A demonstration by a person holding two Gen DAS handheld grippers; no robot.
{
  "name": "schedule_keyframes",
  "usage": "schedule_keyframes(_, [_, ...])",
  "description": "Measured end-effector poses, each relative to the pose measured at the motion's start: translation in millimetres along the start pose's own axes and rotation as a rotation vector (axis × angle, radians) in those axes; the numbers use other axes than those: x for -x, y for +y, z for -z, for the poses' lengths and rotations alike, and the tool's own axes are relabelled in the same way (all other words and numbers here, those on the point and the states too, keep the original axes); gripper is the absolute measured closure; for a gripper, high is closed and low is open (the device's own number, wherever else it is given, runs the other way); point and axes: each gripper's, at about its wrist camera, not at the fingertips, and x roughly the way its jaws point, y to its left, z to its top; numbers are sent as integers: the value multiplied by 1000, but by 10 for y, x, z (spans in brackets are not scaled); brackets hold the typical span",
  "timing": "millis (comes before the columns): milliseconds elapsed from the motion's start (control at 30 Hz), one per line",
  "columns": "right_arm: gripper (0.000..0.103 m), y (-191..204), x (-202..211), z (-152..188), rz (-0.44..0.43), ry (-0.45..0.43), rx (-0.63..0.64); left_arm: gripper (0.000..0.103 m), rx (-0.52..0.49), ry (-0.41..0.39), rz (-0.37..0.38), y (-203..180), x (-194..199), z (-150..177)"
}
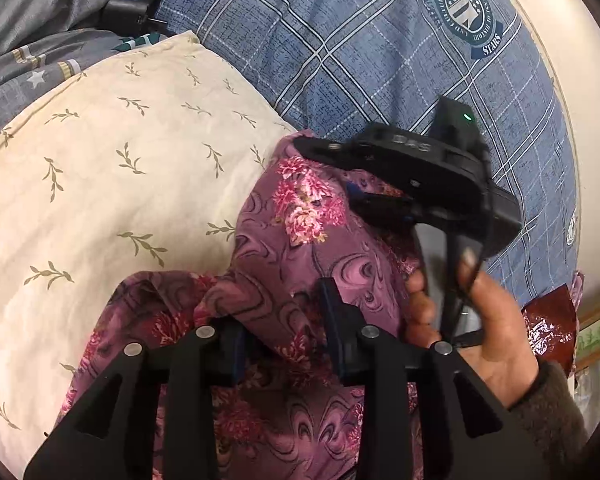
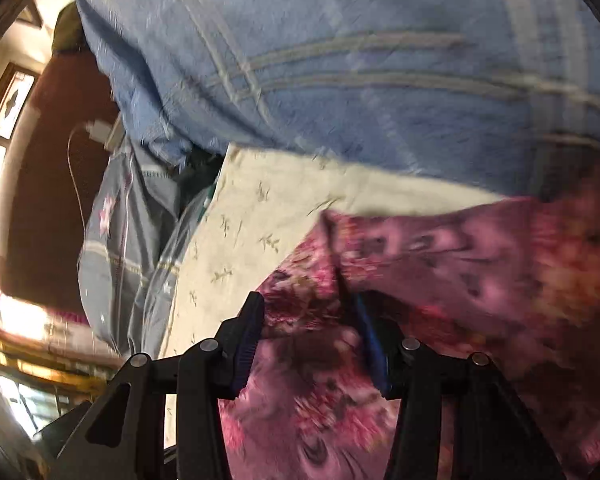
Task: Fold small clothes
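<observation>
Garment: the purple floral cloth lay bunched on the cream leaf-print pillow, which rested on the blue plaid bedspread; a fold of it ran up between both of your tools.
Left gripper: your left gripper stood with its jaws partly apart, and a ridge of the cloth rose between them; the pads did not look pressed onto it, so you had no firm hold there.
Right gripper: your right gripper also stood partly apart with cloth heaped between the fingers; the right wrist view was smeared, so I took it as loose rather than clamped, though I could not be sure.
Right hand: your hand gripped the right tool's handle just beside the cloth's far edge.
Weight: the fabric read as thin and light; it would have lifted with almost no effort.
Stiffness: it was limp and draped in soft ridges, so it would have sagged and collapsed wherever you did not support it.
Slip: the surface had a slight sheen, so it probably slid easily through a shallow pinch.
Where to hold: you would have done best to pinch a hem or corner at each side, deep in the pads, not the bunched middle.
Risk: catching the pillow cover along with the cloth.
</observation>
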Motion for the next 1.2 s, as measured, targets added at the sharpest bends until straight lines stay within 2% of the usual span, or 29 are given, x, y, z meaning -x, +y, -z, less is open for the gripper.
schedule_keyframes(33, [73,73,-24,-22,29,7,48,73,0,0,0,-3,2,-1])
schedule_keyframes(67, [98,171,-28,-48,72,10,105,73,4,0,5,2,13,-1])
schedule_keyframes(100, [99,342,31,-65,80,-10,176,73,10,-2,10,8,25,-5])
schedule_keyframes(200, [99,569,374,-235,19,-177,221,73,9,-21,-17,14,15,-14])
schedule_keyframes(233, [99,570,377,-293,20,-187,212,73,4,-23,-23,20,13,-12])
schedule_keyframes(267, [99,552,338,-339,37,-174,206,73,2,-22,-28,24,3,-12])
schedule_keyframes(300, [99,514,250,-355,98,-151,214,73,7,-20,-27,32,-2,-11])
schedule_keyframes(333, [92,468,154,-357,159,-133,213,73,11,-17,-27,44,-6,-12])
schedule_keyframes(367, [92,365,47,-355,192,-91,169,73,15,-15,-28,52,-12,-15])
schedule_keyframes(400, [92,299,12,-344,192,-72,138,73,14,-14,-28,52,-9,-12])
schedule_keyframes(433, [92,251,84,-300,185,-88,116,73,11,-14,-29,47,-3,-10])
schedule_keyframes(500, [92,194,442,-163,105,-163,93,73,3,-13,-38,29,32,3])
schedule_keyframes(567, [89,93,853,50,89,-210,73,73,18,2,-32,0,96,23])
schedule_keyframes(600, [88,21,1147,239,121,-244,63,73,33,8,-12,-19,126,22])
schedule_keyframes(667, [77,-152,1588,586,190,-290,24,73,46,27,30,-108,255,47])
schedule_keyframes(700, [74,-336,1910,896,271,-323,-18,71,39,28,51,-155,330,72])
schedule_keyframes(733, [73,-431,2066,1063,331,-340,-51,64,28,23,62,-199,383,79])
schedule_keyframes(800, [73,-733,2435,1521,442,-369,-132,48,-32,-19,31,-326,502,90])
schedule_keyframes(833, [73,-861,2575,1726,478,-382,-177,41,-87,-28,-24,-407,498,78])
schedule_keyframes(867, [73,-978,2683,1911,492,-400,-227,41,-113,-27,-57,-443,467,69])
schedule_keyframes(933, [73,-1232,2796,2256,421,-430,-330,41,-170,-2,-104,-502,309,45])
schedule_keyframes(1000, [76,-1294,2761,2453,306,-480,-332,41,-242,56,-189,-537,43,49])
schedule_keyframes(1033, [81,-1316,2687,2531,295,-493,-313,41,-265,100,-241,-517,-98,79])
schedule_keyframes(1067, [89,-1294,2548,2545,329,-477,-307,41,-296,174,-293,-479,-310,122])
schedule_keyframes(1100, [96,-1327,2397,2568,376,-427,-301,41,-326,168,-308,-486,-309,155])
schedule_keyframes(1133, [96,-1303,2404,2591,396,-446,-295,41,-385,151,-330,-563,-251,184])
schedule_keyframes(1167, [87,-1260,2430,2602,393,-458,-307,41,-419,172,-345,-608,-207,199])
schedule_keyframes(1200, [87,-1207,2495,2633,366,-466,-324,41,-442,185,-343,-636,-130,202])
